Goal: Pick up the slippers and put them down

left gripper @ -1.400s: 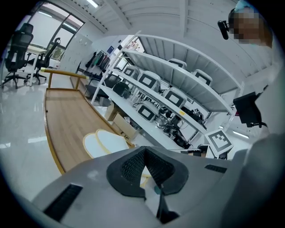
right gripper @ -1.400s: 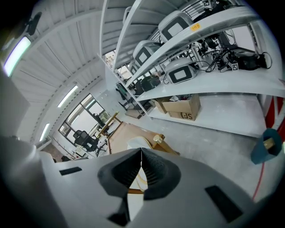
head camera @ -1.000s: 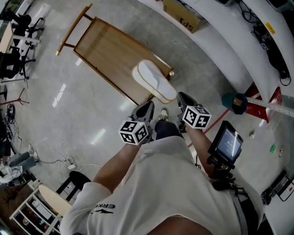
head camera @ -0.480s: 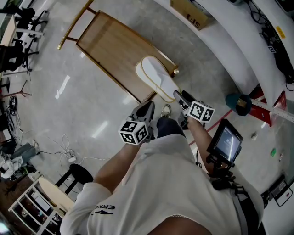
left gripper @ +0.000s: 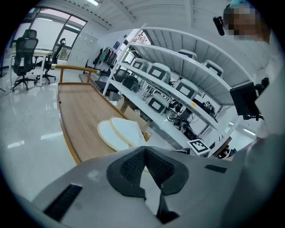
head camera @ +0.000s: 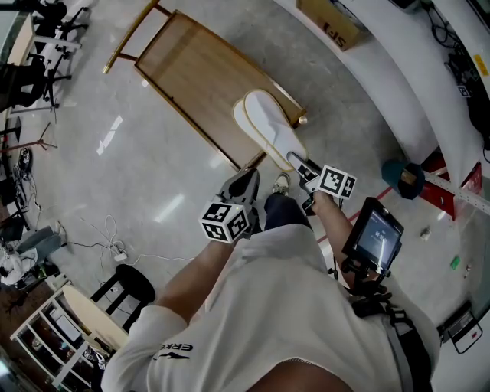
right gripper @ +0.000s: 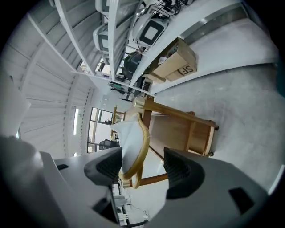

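A pair of white slippers with tan rims [head camera: 269, 132] lies one on the other at the near corner of a wooden bench [head camera: 191, 73]. My right gripper [head camera: 298, 163] is at their heel end. Its jaws have just been opening and now stand wide apart. In the right gripper view the slippers [right gripper: 131, 136] sit between the open jaws [right gripper: 142, 167], close to the left pad, with no pad pressing on them. My left gripper [head camera: 243, 182] hovers short of the bench, shut on nothing [left gripper: 145, 153]. From there the slippers [left gripper: 120, 132] show ahead on the bench top.
A cardboard box [head camera: 337, 23] sits under long white shelving [head camera: 398, 84] to the right. A teal object [head camera: 398, 174] stands on the floor near a small screen [head camera: 375, 237] at the person's side. A black stool [head camera: 126, 287] and floor cables [head camera: 115, 249] lie at the lower left.
The right gripper's jaws, closed at the slippers' heel a second ago, have opened wide, and the gripper has rolled and dropped slightly. The left gripper has hardly moved.
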The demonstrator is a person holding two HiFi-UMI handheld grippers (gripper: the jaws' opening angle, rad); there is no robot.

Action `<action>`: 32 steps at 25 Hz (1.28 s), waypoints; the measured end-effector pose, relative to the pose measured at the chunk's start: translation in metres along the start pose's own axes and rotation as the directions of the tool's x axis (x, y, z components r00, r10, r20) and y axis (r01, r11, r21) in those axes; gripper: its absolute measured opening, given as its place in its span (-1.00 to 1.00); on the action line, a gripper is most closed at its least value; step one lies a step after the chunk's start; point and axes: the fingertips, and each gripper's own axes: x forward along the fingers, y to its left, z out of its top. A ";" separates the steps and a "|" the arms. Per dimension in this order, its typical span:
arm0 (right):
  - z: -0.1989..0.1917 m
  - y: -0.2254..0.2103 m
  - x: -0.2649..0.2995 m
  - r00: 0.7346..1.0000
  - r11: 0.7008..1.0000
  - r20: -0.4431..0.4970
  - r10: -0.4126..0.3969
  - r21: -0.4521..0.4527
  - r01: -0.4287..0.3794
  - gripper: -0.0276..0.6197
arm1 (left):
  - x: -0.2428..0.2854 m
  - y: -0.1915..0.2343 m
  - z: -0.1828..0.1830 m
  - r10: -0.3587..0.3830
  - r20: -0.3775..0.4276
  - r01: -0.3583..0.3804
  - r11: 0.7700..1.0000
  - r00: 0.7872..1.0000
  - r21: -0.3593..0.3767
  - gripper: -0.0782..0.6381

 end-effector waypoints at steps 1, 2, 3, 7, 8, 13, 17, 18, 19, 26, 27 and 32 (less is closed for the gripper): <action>-0.001 0.000 0.001 1.000 1.000 -0.001 0.014 0.013 -0.014 -0.08 | -0.001 0.001 0.000 0.002 -0.001 -0.002 1.000 1.000 0.000 -0.77; -0.001 0.001 0.003 1.000 0.999 -0.003 0.027 0.024 -0.027 -0.08 | -0.001 0.001 -0.001 0.004 -0.001 -0.004 1.000 1.000 0.000 -0.77; -0.002 0.001 0.004 0.999 0.999 -0.006 0.037 0.033 -0.036 -0.08 | -0.001 0.002 -0.001 0.007 -0.001 -0.007 1.000 1.000 0.000 -0.77; -0.004 0.005 0.009 0.996 0.995 -0.022 0.081 0.053 -0.080 -0.08 | -0.003 0.006 -0.001 0.016 -0.001 -0.016 1.000 1.000 -0.004 -0.77; -0.005 0.006 0.009 0.996 0.995 -0.025 0.088 0.052 -0.087 -0.09 | -0.003 0.006 -0.002 0.018 -0.002 -0.018 1.000 1.000 -0.005 -0.77; -0.004 0.008 0.012 0.998 0.998 -0.025 0.058 0.013 -0.058 -0.60 | -0.004 0.010 0.000 0.020 -0.001 -0.020 1.000 1.000 -0.008 -0.77; -0.003 0.011 0.011 0.998 0.999 -0.025 0.051 -0.004 -0.051 -0.64 | -0.003 0.009 0.001 0.014 -0.003 -0.014 1.000 1.000 -0.004 -0.77; -0.002 0.011 0.010 0.999 0.999 -0.023 0.049 -0.009 -0.049 -0.65 | -0.003 0.009 0.001 0.013 -0.002 -0.013 1.000 1.000 -0.003 -0.77; -0.002 0.012 0.010 0.999 0.999 -0.021 0.046 -0.015 -0.046 -0.65 | -0.004 0.008 0.002 0.013 0.000 -0.013 1.000 1.000 -0.002 -0.77; 0.003 0.022 0.008 0.999 0.998 -0.003 0.038 -0.058 -0.038 -0.70 | -0.005 0.008 0.009 0.014 0.021 -0.014 1.000 1.000 0.005 -0.77; 0.003 0.024 0.007 0.999 0.997 -0.001 0.038 -0.063 -0.038 -0.70 | -0.006 0.008 0.010 0.015 0.024 -0.015 1.000 1.000 0.005 -0.77; 0.008 0.034 0.004 0.999 0.995 0.014 0.040 -0.095 -0.038 -0.71 | -0.010 0.007 0.013 0.025 0.044 -0.025 1.000 0.999 0.002 -0.77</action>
